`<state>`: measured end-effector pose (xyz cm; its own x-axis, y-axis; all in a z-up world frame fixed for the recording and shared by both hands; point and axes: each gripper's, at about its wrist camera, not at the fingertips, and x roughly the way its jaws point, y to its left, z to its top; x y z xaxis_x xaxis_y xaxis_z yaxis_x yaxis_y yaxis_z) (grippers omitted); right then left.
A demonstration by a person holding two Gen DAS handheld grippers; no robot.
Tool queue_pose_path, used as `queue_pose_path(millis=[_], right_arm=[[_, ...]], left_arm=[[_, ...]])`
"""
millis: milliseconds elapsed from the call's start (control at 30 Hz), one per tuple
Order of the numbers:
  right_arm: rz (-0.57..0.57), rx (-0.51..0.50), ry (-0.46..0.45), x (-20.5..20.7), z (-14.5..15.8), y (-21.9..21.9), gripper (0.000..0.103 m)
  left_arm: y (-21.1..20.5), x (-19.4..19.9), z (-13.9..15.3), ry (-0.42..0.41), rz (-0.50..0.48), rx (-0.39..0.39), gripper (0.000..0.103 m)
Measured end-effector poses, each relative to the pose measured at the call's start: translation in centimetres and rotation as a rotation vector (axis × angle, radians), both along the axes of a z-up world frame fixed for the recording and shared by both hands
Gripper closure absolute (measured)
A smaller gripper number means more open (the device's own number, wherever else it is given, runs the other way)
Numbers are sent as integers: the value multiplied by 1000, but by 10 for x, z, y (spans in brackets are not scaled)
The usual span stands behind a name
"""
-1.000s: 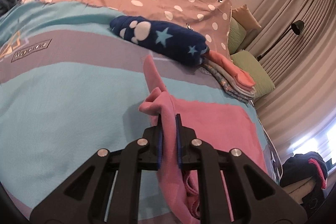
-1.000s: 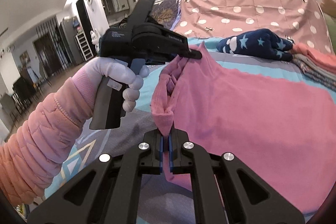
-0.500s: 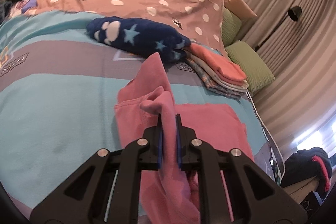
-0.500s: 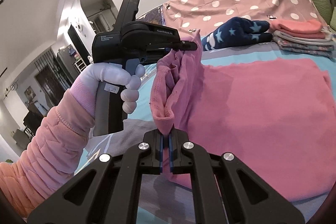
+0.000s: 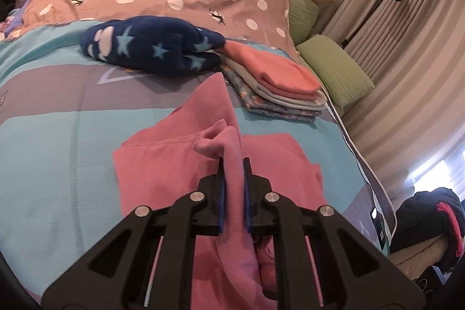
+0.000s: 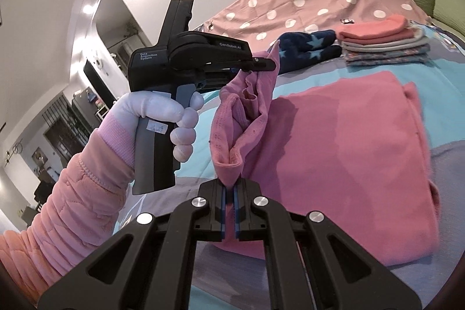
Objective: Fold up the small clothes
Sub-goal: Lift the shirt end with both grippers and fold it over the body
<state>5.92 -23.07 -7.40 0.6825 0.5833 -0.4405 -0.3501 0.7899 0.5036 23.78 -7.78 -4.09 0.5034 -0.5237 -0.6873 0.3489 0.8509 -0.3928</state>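
Folding further over itself, the pink garment (image 6: 348, 135) now lies doubled.

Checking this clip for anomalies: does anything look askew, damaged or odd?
Nothing stands out. Both grippers, left and right, pinch the pink fleece garment mid-fold; the stack of folded clothes sits tidily beside the navy star-patterned bundle.

Pink garment (image 6: 348, 141) partly folded on bed, one edge lifted and bunched, rest lying flat.
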Motion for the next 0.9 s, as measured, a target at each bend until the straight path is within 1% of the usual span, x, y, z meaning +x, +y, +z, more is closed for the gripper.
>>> queue_pose_path(millis=[267, 500, 733, 833, 900], right_arm=[[-67, 29, 16, -11, -7, -36, 99], [-127, 54, 46, -21, -15, -63, 99], [-179, 80, 58, -34, -19, -85, 99], [-195, 86, 68, -34, -21, -93, 99], [-206, 91, 79, -35, -24, -98, 99]], left_arm=[[-56, 1, -6, 10, -76, 34, 93], [-100, 4, -20, 43, -111, 68, 93], [-147, 1, -33, 50, -170, 128, 93], [-161, 2, -40, 52, -177, 155, 93], [-166, 5, -44, 63, -169, 158, 93]])
